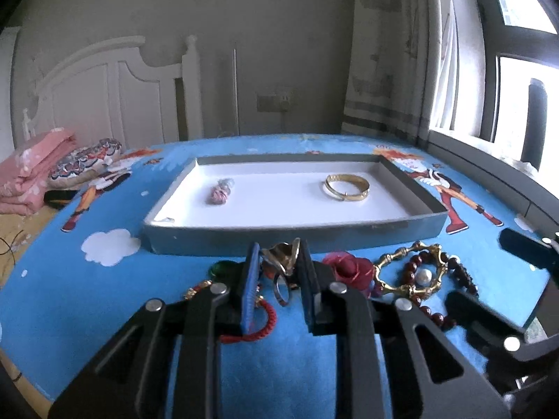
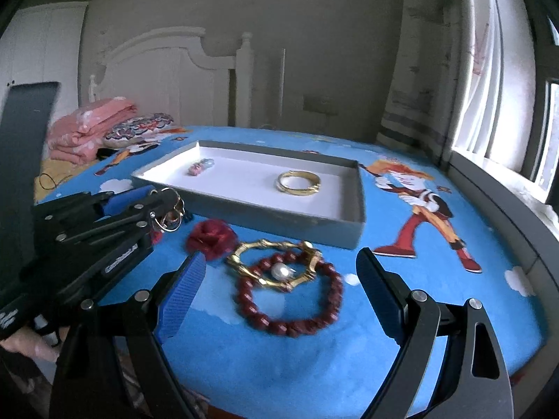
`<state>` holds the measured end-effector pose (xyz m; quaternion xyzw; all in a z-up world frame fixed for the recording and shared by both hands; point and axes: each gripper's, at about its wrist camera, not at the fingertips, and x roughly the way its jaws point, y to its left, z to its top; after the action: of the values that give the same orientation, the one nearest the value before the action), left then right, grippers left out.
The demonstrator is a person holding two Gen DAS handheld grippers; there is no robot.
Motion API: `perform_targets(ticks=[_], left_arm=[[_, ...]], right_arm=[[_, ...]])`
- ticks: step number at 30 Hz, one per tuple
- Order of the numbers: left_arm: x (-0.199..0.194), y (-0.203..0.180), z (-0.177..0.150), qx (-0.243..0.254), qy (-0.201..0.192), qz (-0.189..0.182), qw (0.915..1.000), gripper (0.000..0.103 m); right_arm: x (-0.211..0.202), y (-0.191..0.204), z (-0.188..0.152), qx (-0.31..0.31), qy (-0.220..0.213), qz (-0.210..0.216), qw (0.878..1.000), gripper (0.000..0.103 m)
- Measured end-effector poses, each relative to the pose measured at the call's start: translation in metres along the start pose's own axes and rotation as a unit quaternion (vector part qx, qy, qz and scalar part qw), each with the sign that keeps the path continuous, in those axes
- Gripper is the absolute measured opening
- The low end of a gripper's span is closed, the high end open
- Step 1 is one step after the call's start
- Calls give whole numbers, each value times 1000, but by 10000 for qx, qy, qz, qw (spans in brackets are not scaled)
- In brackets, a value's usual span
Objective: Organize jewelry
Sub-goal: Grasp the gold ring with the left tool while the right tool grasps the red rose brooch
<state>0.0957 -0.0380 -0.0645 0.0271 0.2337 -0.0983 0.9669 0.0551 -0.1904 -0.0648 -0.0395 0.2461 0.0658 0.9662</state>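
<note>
In the left wrist view my left gripper is shut on a cluster of gold and silver rings, held just above the blue cloth in front of the grey tray. The right wrist view shows the same rings hanging from that gripper's tip. Inside the tray lie a gold bangle and a small pink bead piece. My right gripper is open, its jaws on either side of a gold bamboo bangle, a pearl and a dark red bead bracelet.
A red fabric rose lies between the two grippers. A red cord bracelet and a green stone sit under the left gripper. Folded pink bedding is far left; a window ledge runs along the right.
</note>
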Motion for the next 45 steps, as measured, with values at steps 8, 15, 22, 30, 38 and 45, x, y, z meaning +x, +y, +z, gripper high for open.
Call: perform_targets(ticks=[8,15,22,30,38,45], left_arm=[[-25,16,8,137,-342,346,9987,21],[-28,48,9,-49,-301,478,9984,21],[-26,53,0,-20,-210,519,9984,21],[-22,50,-6,-15,-118,511,9986,21],[-27,44,-7,64,-160,493,9986,21],[-34,28,-6,233,-217,420,9986,21]], right_arm=[[24,21,5,-12,281,317,9991,71],[37,38,17,-117,357,330,9988,65],[59,53,21,-156,633,212,9976,59],[64,57,18,-292,671,150,9972,41],[41,40,19,-10,428,333,9985,41],[19,27,16,71,273,316,9991,41]])
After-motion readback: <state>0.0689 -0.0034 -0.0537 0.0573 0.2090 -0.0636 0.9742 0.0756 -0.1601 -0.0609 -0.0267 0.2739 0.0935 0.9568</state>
